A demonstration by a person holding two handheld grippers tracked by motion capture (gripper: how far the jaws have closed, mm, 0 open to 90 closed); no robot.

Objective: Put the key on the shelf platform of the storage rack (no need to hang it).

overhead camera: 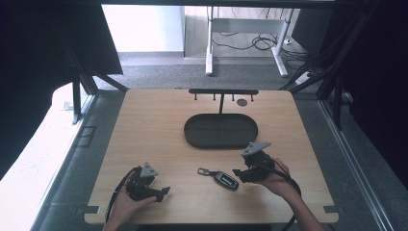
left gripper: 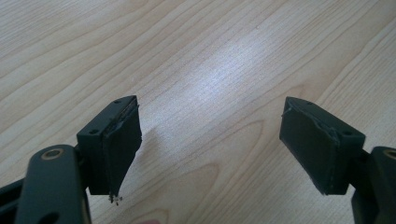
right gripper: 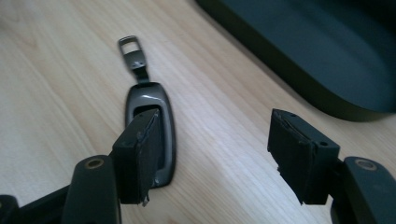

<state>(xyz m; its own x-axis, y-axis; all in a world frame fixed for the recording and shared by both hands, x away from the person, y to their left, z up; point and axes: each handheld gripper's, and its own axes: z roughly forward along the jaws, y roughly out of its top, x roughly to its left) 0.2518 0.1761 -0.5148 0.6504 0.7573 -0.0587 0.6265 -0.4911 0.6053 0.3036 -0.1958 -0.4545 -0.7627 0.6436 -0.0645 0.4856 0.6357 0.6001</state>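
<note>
key fob [overhead camera: 225, 178] lying flat on the table [overhead camera: 159, 125], not yet picked up, near the empty tray [overhead camera: 221, 131]; right gripper [right gripper: 212, 158] gaping, nothing held, one jaw over fob; left gripper [left gripper: 210, 149] wide apart over bare wood.

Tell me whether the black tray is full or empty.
Empty. The high view shows the oval black tray with a bare dark floor; the car key lies on the table in front of it, outside the rim.

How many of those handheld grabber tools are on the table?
2. The left gripper sits near the table's front-left, jaws open over bare wood. The right gripper is at front-right, jaws open beside the key fob.
</note>
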